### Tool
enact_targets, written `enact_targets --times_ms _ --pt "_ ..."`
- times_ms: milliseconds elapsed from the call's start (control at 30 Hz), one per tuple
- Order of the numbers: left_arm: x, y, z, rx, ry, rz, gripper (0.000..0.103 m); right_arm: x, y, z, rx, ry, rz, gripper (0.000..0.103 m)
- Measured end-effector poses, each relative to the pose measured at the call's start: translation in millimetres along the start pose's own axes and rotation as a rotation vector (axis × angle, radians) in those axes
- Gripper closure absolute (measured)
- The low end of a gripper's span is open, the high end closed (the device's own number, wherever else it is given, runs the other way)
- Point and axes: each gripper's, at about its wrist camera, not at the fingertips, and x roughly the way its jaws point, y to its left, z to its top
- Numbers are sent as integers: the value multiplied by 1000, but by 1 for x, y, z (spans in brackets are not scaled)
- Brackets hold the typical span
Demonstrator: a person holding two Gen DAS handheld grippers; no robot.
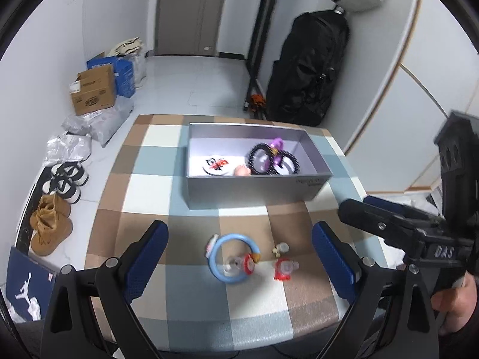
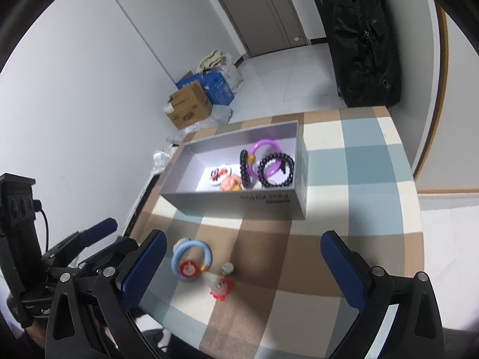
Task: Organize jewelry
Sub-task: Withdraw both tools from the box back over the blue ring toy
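A grey box (image 1: 254, 190) (image 2: 239, 200) stands on the checked table and holds a purple bangle (image 2: 265, 146), black bead bracelets (image 1: 289, 164) (image 2: 277, 169), a white round piece (image 1: 217, 166) and a pink charm (image 2: 230, 184). In front of it lie a light blue bangle (image 1: 223, 272) (image 2: 191, 258) with a red charm, a red charm (image 1: 284, 269) (image 2: 221, 290) and a small pale piece (image 1: 280, 249) (image 2: 228, 267). My left gripper (image 1: 239, 257) is open and empty above the blue bangle. My right gripper (image 2: 244, 266) is open and empty above the loose pieces; it also shows in the left wrist view (image 1: 377, 218).
The table's checked cloth (image 1: 143, 209) (image 2: 359, 179) ends near my grippers. On the floor to the left are shoes (image 1: 66, 179), brown boots (image 1: 49, 227), cardboard boxes (image 1: 94, 89) (image 2: 188, 109) and plastic bags. A black bag (image 1: 308, 68) (image 2: 359, 30) leans behind the table.
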Motion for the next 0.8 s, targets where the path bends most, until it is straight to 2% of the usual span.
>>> enact_targets --times_ms 200,367,533,667,800 --pt "2 0 -10 28 23 -26 9 -2 -1 -1 -4 1 -12 0" --pt "9 1 -17 20 76 -64 9 -5 -7 -1 25 -1 -11 0" --pt "18 -1 -21 38 107 -59 10 -4 -6 0 16 4 -18 0" --pt "27 0 -22 20 138 -62 18 -1 -7 0 20 10 -20 0" --pt "32 5 -21 -9 153 -81 36 2 -7 0 19 23 -26 0"
